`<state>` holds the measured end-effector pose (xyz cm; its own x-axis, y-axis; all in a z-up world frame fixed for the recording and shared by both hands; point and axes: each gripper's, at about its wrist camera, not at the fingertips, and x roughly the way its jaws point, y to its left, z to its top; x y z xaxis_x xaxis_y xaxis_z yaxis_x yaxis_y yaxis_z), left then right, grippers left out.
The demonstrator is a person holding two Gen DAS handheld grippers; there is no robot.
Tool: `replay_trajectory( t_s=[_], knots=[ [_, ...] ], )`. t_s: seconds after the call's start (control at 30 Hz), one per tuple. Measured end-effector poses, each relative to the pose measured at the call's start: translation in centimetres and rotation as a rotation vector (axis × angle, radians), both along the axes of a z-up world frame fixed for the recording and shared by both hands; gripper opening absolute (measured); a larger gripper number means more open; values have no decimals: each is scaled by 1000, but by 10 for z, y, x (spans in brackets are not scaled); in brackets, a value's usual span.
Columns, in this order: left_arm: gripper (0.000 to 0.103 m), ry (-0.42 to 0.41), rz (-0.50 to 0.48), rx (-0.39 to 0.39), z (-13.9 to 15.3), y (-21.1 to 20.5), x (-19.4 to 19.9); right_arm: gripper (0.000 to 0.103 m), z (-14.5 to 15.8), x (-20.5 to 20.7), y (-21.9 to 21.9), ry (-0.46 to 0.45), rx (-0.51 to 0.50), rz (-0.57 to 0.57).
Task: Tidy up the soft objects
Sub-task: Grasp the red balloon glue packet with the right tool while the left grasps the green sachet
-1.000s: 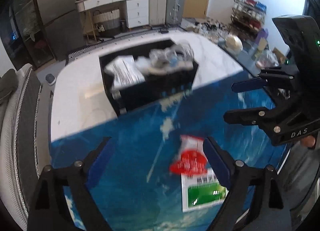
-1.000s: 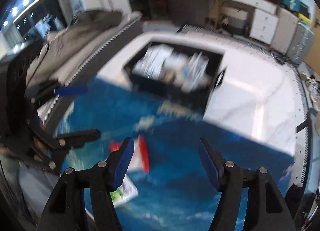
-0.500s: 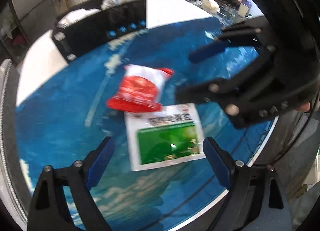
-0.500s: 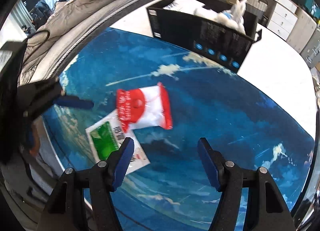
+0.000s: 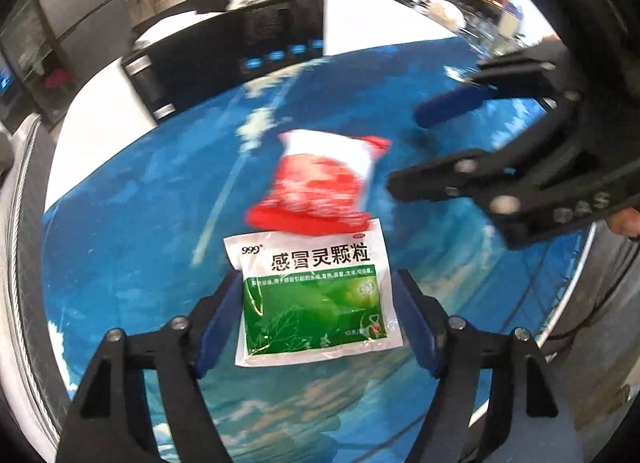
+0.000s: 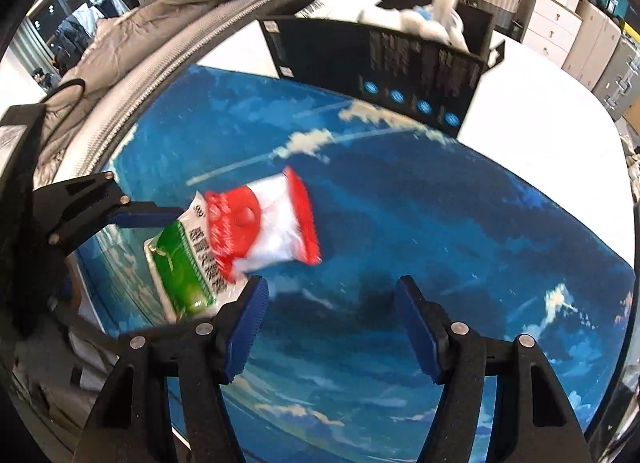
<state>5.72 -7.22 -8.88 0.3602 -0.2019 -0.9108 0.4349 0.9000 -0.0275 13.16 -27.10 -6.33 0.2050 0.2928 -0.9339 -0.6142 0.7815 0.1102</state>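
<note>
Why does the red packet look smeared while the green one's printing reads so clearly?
Left wrist view: the green packet is sharp between the closing left gripper, while the red packet and black box are blurred. Right wrist view: the red packet is smeared, and the fisheye lens bends the table edge.

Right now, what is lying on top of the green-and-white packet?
The red-and-white packet overlaps the green-and-white packet's top edge. The strip beneath it is hidden. The left gripper's jaws are closing around the green packet.

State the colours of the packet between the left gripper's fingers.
White above, green below, on the packet; clearest in the left wrist view.
</note>
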Motion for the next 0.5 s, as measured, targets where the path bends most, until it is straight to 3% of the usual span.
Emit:
replay_trajectory(
  t_s=[0.1, 0.17, 0.37, 0.4, 0.47, 0.5],
  knots=[
    [75, -1, 29, 2, 1, 16, 4, 68, 5, -2, 15, -18, 27, 17],
    [76, -2, 52, 1, 0, 27, 6, 74, 8, -4, 29, -42, 41, 40],
    [79, 4, 90, 7, -3, 49, 12, 78, 0, -4, 68, -95, -10, 124],
    [79, -1, 91, 5, -4, 50, 12, 78, -3, -4, 68, -99, -29, 131],
    [79, -10, 92, 4, -5, 49, 8, 64, -9, -2, 65, -82, -50, 129],
    [78, -10, 95, 1, -7, 46, 8, 64, -11, -2, 61, -79, -43, 127]
  ],
)
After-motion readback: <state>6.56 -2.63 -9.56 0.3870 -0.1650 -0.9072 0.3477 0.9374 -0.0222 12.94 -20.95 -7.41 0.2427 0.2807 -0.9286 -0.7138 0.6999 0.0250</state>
